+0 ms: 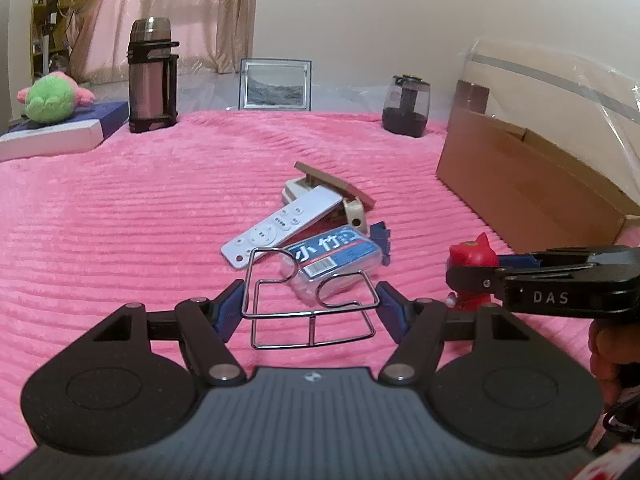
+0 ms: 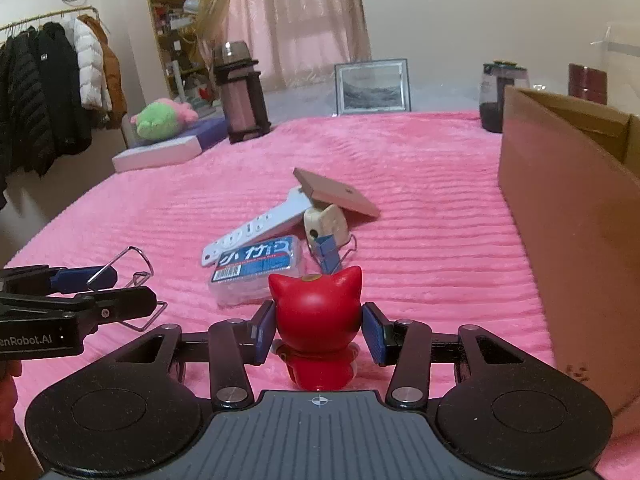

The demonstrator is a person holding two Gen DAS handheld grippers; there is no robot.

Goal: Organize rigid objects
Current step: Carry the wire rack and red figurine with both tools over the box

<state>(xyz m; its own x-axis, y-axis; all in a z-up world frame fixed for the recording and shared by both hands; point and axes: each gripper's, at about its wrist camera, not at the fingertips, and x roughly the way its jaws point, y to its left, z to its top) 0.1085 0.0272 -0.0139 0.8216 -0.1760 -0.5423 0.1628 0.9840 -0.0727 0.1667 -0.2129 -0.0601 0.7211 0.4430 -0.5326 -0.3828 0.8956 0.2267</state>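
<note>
My left gripper [image 1: 310, 306] has its jaws around a chrome wire rack [image 1: 310, 312] on the pink blanket, both pads touching its sides. My right gripper [image 2: 316, 334] brackets a red cat figurine [image 2: 316, 320], with small gaps at both pads; the figurine also shows in the left wrist view [image 1: 472, 258]. Ahead lies a pile: a white remote [image 1: 280, 226], a clear box with a blue label [image 1: 336, 262], a tan flat box [image 1: 336, 184], a cream object [image 1: 354, 212] and a blue binder clip [image 2: 329, 254].
An open cardboard box [image 2: 568, 220] stands at the right. At the back are a steel thermos [image 1: 152, 76], a framed picture [image 1: 276, 84], a dark glass jar [image 1: 406, 106] and a green plush toy [image 1: 50, 98] on a flat box.
</note>
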